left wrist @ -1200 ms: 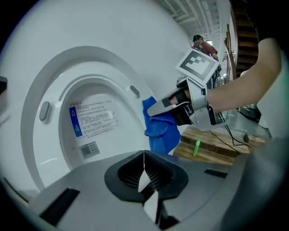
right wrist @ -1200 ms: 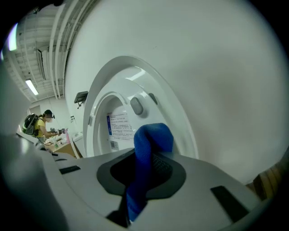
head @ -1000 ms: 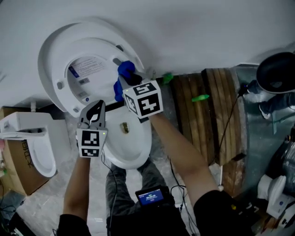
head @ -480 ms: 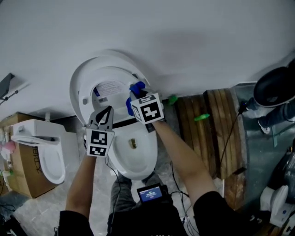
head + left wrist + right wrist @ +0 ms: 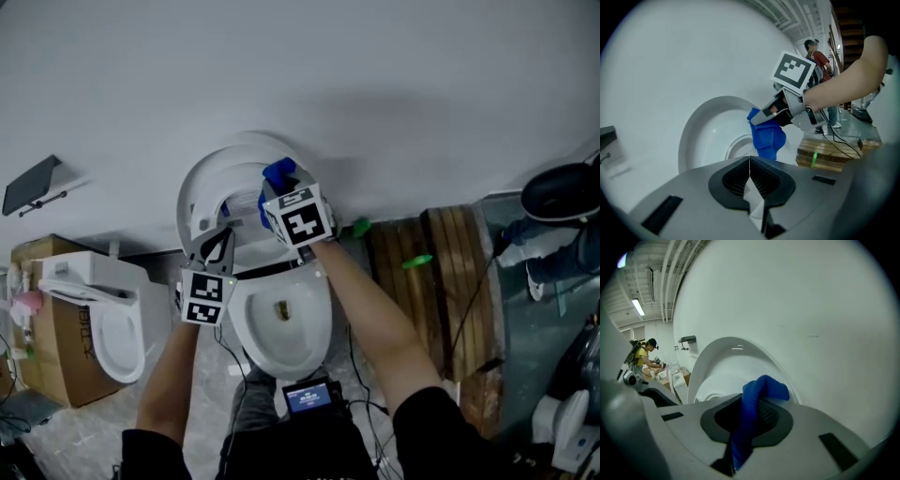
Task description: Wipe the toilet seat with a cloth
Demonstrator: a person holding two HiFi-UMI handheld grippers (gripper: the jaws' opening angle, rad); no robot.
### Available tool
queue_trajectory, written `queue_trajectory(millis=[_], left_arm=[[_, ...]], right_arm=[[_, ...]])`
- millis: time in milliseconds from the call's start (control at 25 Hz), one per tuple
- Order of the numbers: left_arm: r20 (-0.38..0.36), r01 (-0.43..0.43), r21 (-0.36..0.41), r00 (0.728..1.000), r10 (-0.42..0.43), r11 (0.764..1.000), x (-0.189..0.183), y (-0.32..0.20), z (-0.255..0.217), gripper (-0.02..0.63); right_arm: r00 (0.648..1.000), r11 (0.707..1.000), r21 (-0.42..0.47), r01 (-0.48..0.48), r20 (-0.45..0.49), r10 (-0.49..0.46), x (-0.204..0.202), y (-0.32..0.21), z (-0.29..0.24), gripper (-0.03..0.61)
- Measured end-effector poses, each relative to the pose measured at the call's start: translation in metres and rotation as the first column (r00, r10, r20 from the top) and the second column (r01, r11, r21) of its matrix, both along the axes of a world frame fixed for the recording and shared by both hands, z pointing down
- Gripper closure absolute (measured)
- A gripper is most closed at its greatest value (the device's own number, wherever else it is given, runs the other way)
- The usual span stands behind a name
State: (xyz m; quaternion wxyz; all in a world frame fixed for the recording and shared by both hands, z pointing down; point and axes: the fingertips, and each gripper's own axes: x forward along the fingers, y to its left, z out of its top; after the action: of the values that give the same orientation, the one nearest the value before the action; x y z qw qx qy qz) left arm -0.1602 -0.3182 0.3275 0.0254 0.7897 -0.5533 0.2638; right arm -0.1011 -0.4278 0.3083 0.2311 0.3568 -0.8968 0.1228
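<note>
a person stands over a toilet bowl [image 5: 281, 328] with a two-jaw tool in each hand, the toilet seat [image 5: 202, 192] raised against the white wall. from the head view, the right gripper [image 5: 274, 192] is at the upper right of the seat with a blue cloth [image 5: 277, 173] bunched at its tip, and the left gripper [image 5: 219, 239] is lower, over the back of the bowl. that view also takes in a second toilet [image 5: 98, 323] on a cardboard box [image 5: 33, 258] at left and a wooden pallet [image 5: 450, 281] at right.

the right gripper view settles the grip: the jaws are closed tight on the cloth [image 5: 752, 413], which loops up over the pads in front of the seat [image 5: 724, 364]. whether the cloth touches the seat cannot be told. only here does a person in a yellow top [image 5: 643, 357] show, far off at left.

the left gripper view shows its own jaws pressed together along one seam, with only a pale sliver at the seam that cannot be made out. it alone gives a side look at the right gripper [image 5: 757, 119], with the cloth [image 5: 768, 138] hanging from it before the seat [image 5: 701, 136], and a bystander in a red top [image 5: 821, 61] beyond.
</note>
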Motion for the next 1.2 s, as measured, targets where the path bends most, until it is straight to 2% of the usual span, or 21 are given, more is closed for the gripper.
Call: queue_trajectory(millis=[200,480,760,920,1040,1200], left_arm=[[-0.008,0.014,-0.006,1.0,-0.014,1.0,-0.023,0.009,-0.007,0.6],[-0.021,-0.014,-0.014,1.0,0.014,1.0,-0.049,0.013,-0.022,0.6],[-0.043,-0.037,-0.028,0.998,0.036,0.999,-0.066,0.025,-0.023,0.6],[-0.04,-0.066,-0.048,0.997,0.064,0.997,-0.061,0.032,-0.022,0.6],[-0.059,-0.101,-0.074,0.994,0.096,0.992,-0.053,0.037,-0.021,0.6],[-0.088,-0.133,-0.128,0.989,0.122,0.983,-0.039,0.045,-0.02,0.6]], right_arm=[[0.998,0.999,0.016,0.034,-0.045,-0.033,-0.029,-0.001,-0.011,0.525],[0.993,0.996,0.003,0.09,-0.072,-0.09,-0.081,0.018,-0.014,0.525],[0.989,0.997,-0.016,0.073,-0.125,-0.074,-0.102,0.024,-0.002,0.525],[0.989,0.995,-0.069,0.07,-0.127,-0.078,-0.101,0.031,-0.001,0.525],[0.986,0.986,-0.164,0.035,-0.156,-0.061,-0.081,0.047,0.009,0.525],[0.993,0.969,-0.23,0.09,-0.055,-0.105,-0.071,0.08,0.016,0.525]])
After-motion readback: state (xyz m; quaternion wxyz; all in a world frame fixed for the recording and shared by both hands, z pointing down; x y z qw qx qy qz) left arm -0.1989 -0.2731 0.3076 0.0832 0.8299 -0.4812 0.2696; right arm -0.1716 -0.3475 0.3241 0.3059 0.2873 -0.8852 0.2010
